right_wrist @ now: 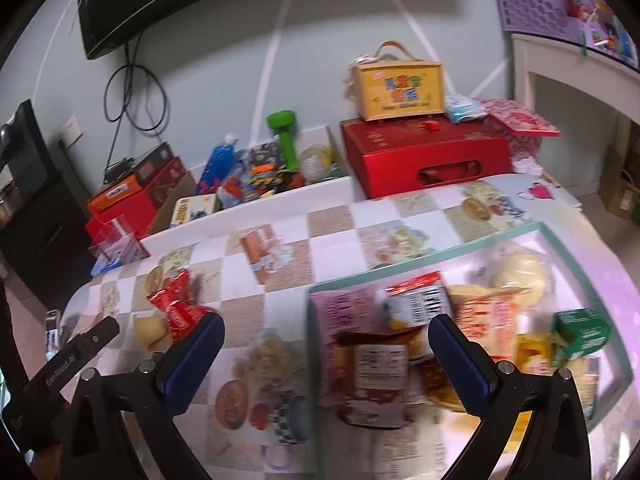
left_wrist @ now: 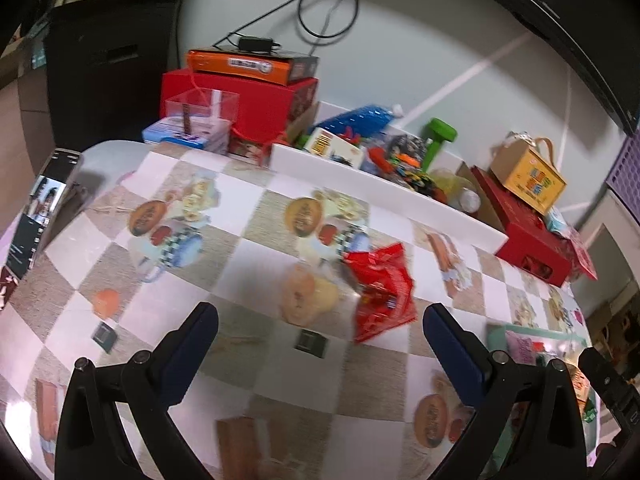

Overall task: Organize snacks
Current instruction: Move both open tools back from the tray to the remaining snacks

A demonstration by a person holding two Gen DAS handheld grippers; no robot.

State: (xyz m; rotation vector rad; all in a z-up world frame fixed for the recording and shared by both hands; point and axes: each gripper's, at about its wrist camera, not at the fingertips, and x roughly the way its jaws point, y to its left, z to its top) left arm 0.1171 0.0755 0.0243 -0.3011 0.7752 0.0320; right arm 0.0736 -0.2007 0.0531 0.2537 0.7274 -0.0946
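On the checkered bench (left_wrist: 248, 248) a red snack packet (left_wrist: 380, 290) lies alone, just beyond the left hand-held gripper (left_wrist: 320, 320) — fingers spread wide, holding nothing. Right of it, the right hand-held gripper (right_wrist: 326, 332) hangs equally wide and empty over a green-rimmed tray (right_wrist: 420, 258) full of snack packs.

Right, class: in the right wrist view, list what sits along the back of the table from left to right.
Orange box → blue packet → green dumbbell → red box with the yellow carry box on top of it → pink patterned box.
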